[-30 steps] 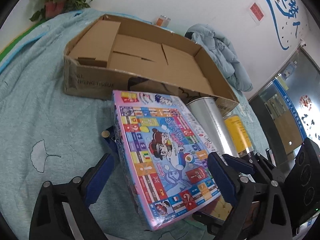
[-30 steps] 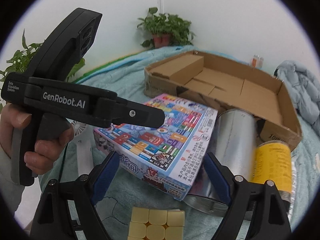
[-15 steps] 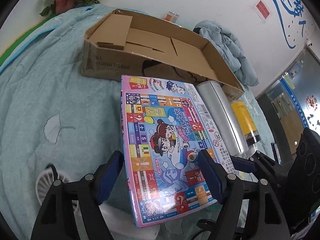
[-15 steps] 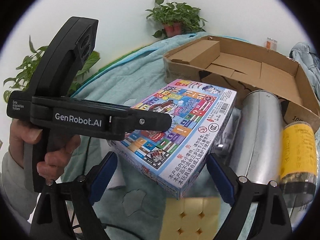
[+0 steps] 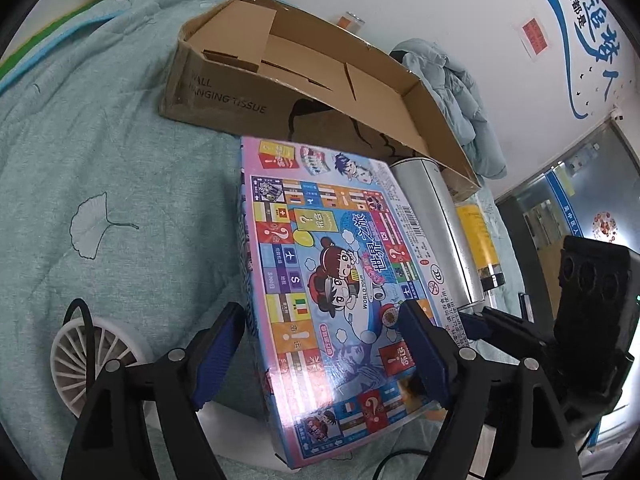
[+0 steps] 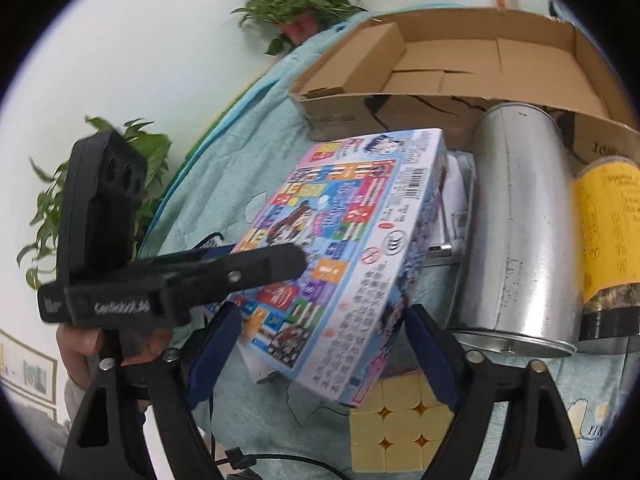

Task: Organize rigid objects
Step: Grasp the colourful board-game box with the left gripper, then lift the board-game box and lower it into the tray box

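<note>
Two grippers crowd one colourful board-game box [image 5: 340, 292], so much of the bed behind it is hidden. The left gripper [image 5: 324, 344] is clamped on the box: its blue fingers [image 5: 222, 350] press the box's two long sides, and the box is tilted with its near end raised. The right gripper [image 6: 320, 354] has its jaws spread wide around the box's near corner; whether they touch it cannot be made out. A yellow cube [image 6: 394, 428] lies partly covered under that corner. Just right of the game box lie a silver tin [image 6: 516, 232] and a yellow-labelled jar [image 6: 604, 236], the jar cut off at the frame edge. Behind them, toward the far edge of the teal bedspread [image 5: 100, 152], sits an open cardboard box [image 5: 304, 76]. A white fan [image 5: 92, 352] peeks out at the near left, half hidden by the gripper.
</note>
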Available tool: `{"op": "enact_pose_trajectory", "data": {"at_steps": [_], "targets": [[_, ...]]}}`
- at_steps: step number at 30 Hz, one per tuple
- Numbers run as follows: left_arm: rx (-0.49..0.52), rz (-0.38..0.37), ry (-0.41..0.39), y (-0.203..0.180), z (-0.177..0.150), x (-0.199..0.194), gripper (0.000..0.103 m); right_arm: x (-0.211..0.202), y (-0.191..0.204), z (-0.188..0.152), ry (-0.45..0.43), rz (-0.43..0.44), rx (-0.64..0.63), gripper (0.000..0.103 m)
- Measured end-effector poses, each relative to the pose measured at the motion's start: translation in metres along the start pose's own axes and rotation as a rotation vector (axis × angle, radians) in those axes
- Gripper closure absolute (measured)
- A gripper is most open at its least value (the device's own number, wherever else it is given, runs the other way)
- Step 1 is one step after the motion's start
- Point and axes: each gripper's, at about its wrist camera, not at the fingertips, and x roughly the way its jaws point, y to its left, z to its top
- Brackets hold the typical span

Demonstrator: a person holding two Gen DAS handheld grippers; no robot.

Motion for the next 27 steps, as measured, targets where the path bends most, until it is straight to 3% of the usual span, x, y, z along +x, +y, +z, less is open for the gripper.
{"op": "enact_pose_trajectory", "data": {"at_steps": [7,13,21,27], "targets": [[0.028,0.005,0.0,0.001,-0.004,0.001,0.027,0.019,0.004,-0.003,0.041,0.007,-0.002,0.03],[0.077,0.042,-0.041,-0.006,-0.013,-0.008,0.031,0.028,0.023,-0.002,0.027,-0.055,-0.061,0.03],[0.131,0.079,-0.173,-0.033,-0.02,-0.034,0.031,0.015,0.038,0.001,-0.064,-0.117,-0.094,0.033],[0.164,0.076,-0.281,-0.055,-0.005,-0.063,0.031,-0.012,0.05,0.018,-0.177,-0.139,-0.124,0.033]]}}
